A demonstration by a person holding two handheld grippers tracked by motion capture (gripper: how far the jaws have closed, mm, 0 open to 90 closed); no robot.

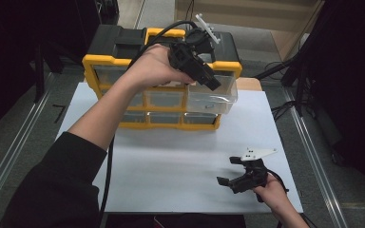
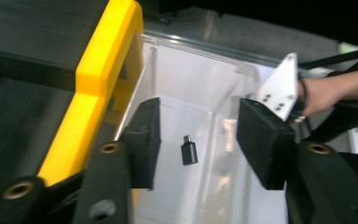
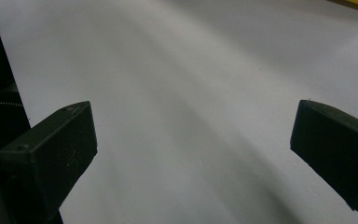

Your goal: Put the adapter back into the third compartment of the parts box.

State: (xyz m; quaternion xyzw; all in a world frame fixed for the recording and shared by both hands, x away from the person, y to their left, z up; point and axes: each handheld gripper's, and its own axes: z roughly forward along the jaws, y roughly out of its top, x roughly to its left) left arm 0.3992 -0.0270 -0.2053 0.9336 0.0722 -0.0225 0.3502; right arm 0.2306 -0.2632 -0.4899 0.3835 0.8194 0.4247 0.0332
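the left gripper (image 2: pixel 196 140) hangs over a pulled-out clear drawer (image 1: pixel 214 97) of the yellow organizer (image 1: pixel 104 61), jaws wide, a small black adapter (image 2: pixel 189 151) lying between and below them. next it likely dips to pinch it. the right gripper (image 1: pixel 237 171) rests wide over the white table (image 1: pixel 171 166).

I can read no text, label, brand, number or sign anywhere around my tongs. The yellow and black plastic organiser cabinet with clear drawers (image 1: pixel 123 61) carries no lettering that I can make out, the pulled-out clear plastic drawer (image 2: pixel 200 84) is unmarked, and the small black adapter plug (image 2: pixel 189 151) lying in it is too small and blurred to show any print. The white surface (image 1: pixel 171 166) bears no writing.
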